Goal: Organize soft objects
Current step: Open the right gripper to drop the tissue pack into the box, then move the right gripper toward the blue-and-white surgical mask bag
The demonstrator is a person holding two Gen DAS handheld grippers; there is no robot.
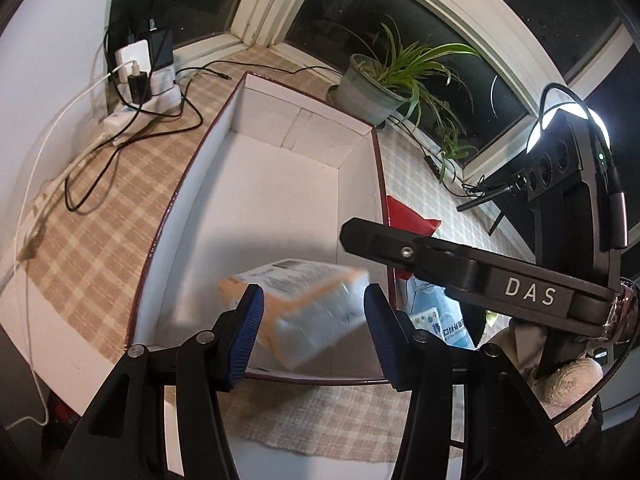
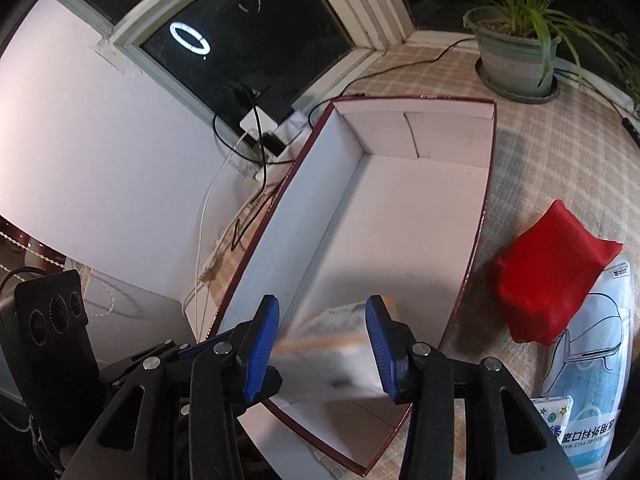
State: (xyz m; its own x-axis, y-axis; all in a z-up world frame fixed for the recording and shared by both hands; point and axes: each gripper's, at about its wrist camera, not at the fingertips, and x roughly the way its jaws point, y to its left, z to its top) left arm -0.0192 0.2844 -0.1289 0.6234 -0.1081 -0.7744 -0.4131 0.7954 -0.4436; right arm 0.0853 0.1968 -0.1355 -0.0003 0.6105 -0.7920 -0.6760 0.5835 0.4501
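Fingers [image 2: 376, 344] of both grippers spread wide, empty, over a blurred packet [image 1: 304, 308] in the box [image 1: 256, 200]; red pouch [image 2: 548, 268] beside.

Blurred packet [image 2: 340, 352] between the spread right hand-held gripper [image 2: 322, 344] fingers, over box [image 2: 476, 240].
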